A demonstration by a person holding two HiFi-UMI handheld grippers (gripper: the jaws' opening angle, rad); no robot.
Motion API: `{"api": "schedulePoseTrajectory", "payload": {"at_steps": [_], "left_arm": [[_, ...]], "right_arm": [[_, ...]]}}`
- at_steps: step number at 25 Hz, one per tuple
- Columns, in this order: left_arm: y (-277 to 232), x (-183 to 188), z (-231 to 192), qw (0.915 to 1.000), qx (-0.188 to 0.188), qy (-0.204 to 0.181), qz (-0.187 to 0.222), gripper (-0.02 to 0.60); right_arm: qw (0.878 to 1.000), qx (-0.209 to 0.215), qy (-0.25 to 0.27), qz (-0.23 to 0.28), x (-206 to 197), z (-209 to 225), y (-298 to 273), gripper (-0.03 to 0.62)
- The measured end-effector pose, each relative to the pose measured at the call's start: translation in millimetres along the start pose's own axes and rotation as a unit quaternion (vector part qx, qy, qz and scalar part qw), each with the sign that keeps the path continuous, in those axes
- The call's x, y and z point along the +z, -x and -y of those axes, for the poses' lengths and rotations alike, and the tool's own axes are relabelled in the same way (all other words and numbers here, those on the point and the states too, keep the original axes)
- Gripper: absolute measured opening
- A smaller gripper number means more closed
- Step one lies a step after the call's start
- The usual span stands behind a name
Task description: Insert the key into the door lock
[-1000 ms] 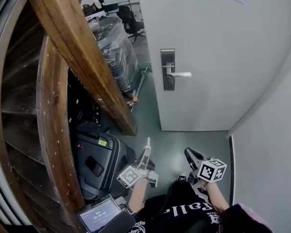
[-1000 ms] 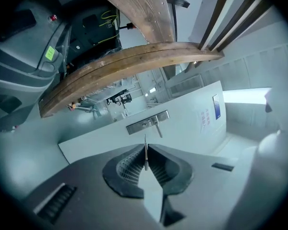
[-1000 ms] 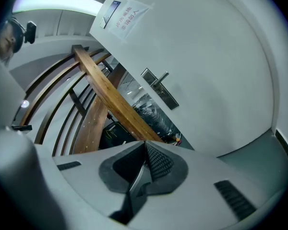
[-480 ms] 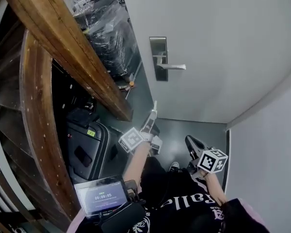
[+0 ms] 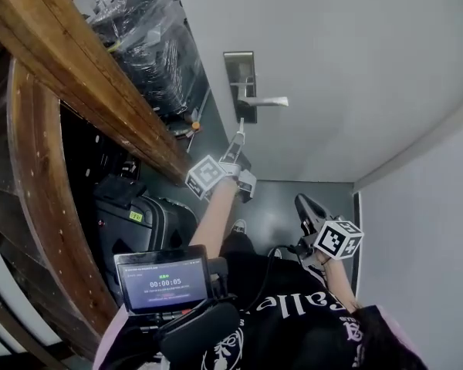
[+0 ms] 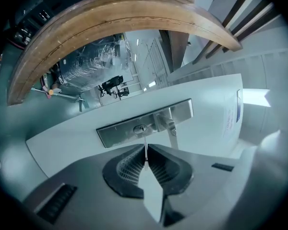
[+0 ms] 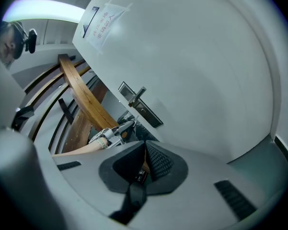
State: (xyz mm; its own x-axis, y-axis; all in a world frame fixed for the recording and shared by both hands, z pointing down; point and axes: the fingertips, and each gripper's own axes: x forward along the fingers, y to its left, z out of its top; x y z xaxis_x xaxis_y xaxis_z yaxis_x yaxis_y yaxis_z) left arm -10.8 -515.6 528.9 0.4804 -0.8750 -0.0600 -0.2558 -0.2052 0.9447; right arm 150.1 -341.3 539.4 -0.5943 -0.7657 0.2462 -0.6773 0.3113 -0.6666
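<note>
A white door (image 5: 332, 60) carries a steel lock plate (image 5: 239, 79) with a lever handle (image 5: 266, 101). My left gripper (image 5: 237, 143) is raised just below the plate, shut on a thin silver key (image 5: 241, 126) that points up at it. In the left gripper view the key (image 6: 145, 142) sticks out from the shut jaws, its tip just short of the keyhole (image 6: 139, 128) in the lock plate (image 6: 120, 131). My right gripper (image 5: 302, 202) hangs low by the person's side, jaws together and holding nothing. The right gripper view shows the lock plate (image 7: 140, 107) from afar.
A curved wooden stair rail (image 5: 69, 68) and steps fill the left. Plastic-wrapped goods (image 5: 150, 41) stand beyond the door's edge. A black case (image 5: 143, 218) sits on the floor. A timer screen (image 5: 163, 281) is at the person's chest. A white wall (image 5: 424, 206) closes the right.
My left gripper has risen with the key from low near the floor up to just below the lock plate. The right gripper has stayed low.
</note>
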Motion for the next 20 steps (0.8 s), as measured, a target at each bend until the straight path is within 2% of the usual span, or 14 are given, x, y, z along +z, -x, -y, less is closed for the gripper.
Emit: {"api": "schedulePoseTrajectory", "payload": {"at_steps": [5,10,20], "left_arm": [[-26,13,-3,0.9999,-0.004,0.006,-0.012,0.025],[-40,16,-7,0.9991,-0.012,0.039,-0.007,0.025],[-52,18,-9,0.9978,-0.017,0.064,0.009,0.025]], "right_arm": [[1.0,-0.008,-0.005,0.014,11,-2,-13,0.02],[1.0,-0.019,-0.006,0.013,13,4,-21,0.02],[1.0,-0.017,0.003,0.001,10,8,-25,0.02]]}}
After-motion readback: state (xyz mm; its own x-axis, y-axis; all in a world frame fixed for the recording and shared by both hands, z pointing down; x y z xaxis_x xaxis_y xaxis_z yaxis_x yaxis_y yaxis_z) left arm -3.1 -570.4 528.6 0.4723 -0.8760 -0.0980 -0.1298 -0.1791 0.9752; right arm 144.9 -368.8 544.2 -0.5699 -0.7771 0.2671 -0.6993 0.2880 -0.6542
